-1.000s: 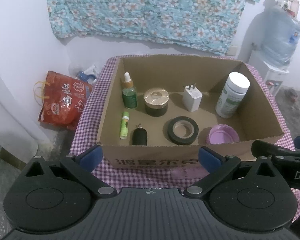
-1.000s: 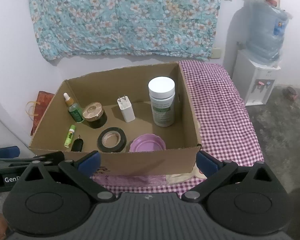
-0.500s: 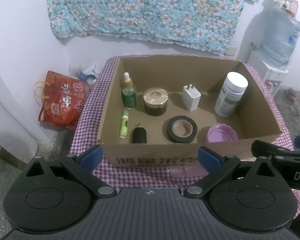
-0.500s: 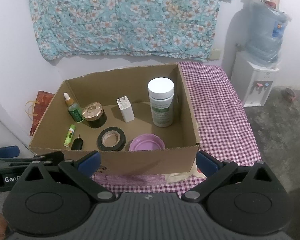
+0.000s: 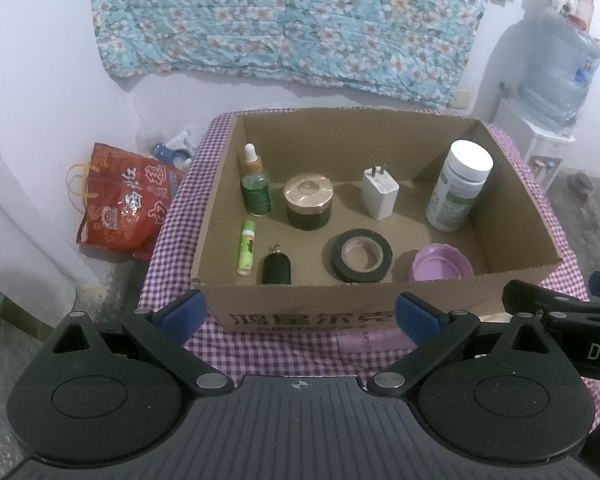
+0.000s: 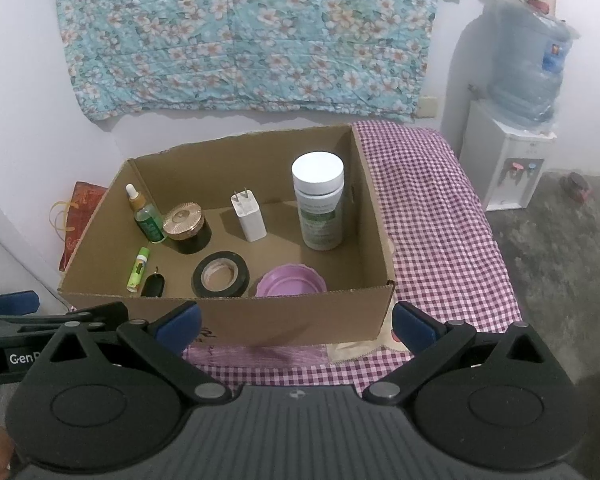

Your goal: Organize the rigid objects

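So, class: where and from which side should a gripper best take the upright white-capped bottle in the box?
Probably the white cap of the white-capped bottle, coming from above: it stands upright and tall near the cardboard box wall, so the top looks freest.

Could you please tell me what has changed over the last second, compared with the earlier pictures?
Nothing of note: both views shift only slightly. The left gripper and right gripper hang open and empty before the cardboard box, and the white bottle, tape roll and purple lid lie where they were.
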Demonstrator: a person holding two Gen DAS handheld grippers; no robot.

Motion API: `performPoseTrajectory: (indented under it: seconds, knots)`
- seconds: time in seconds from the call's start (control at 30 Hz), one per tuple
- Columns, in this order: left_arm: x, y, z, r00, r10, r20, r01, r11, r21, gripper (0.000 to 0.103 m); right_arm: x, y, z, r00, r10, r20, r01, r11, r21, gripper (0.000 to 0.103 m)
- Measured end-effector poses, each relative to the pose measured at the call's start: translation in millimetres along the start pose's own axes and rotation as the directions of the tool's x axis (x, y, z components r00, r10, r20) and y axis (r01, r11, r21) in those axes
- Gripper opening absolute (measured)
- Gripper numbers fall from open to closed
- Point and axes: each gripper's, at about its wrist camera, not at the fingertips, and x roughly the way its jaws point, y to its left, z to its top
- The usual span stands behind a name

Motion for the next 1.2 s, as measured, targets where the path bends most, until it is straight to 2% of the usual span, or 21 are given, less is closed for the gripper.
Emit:
performPoseTrajectory:
  seconds: [1.2]
  knots:
    - [-1.6, 4.5, -0.1, 1.000, 0.002, 0.002, -0.002, 1.000, 0.007, 0.100, -0.9, -0.7, -1.0, 1.000, -0.002, -0.006, 0.002, 1.000, 0.002, 0.103]
